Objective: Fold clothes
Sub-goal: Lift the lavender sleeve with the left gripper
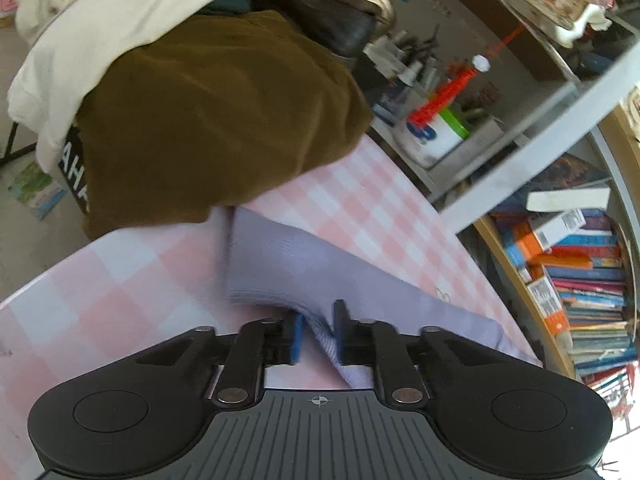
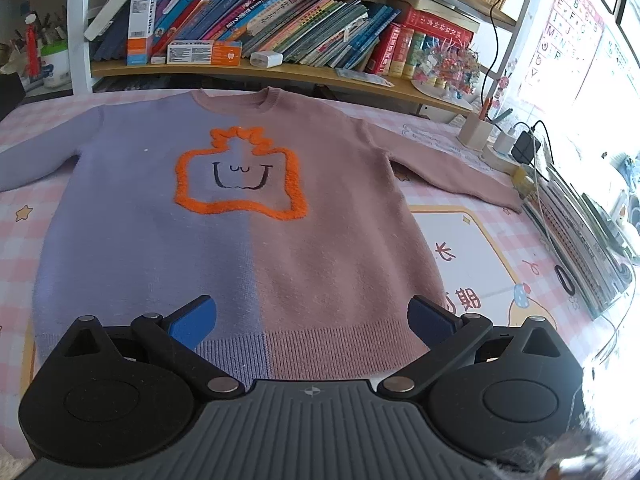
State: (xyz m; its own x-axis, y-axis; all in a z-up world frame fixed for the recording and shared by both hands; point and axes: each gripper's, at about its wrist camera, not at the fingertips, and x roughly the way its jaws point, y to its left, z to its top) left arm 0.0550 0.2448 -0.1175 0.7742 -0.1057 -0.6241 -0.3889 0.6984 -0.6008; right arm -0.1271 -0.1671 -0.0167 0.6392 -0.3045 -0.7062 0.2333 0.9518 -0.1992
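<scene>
A sweater (image 2: 240, 240), lilac on its left half and dusty pink on its right, lies flat on the pink checked tablecloth (image 2: 24, 240) with an orange outlined figure on its chest. In the left wrist view its lilac sleeve (image 1: 280, 264) stretches across the cloth, and my left gripper (image 1: 319, 332) is shut on the sleeve's cuff end, a fold of knit pinched between the blue pads. My right gripper (image 2: 312, 320) hovers open over the ribbed hem at the sweater's near edge, with nothing between its fingers (image 2: 192, 320).
A heap of brown (image 1: 216, 120) and cream clothes (image 1: 100, 32) sits at the table's far end in the left wrist view. Bookshelves (image 2: 280, 20) line the back. A pen holder (image 2: 476, 132), chargers and cables (image 2: 528, 148) crowd the right edge.
</scene>
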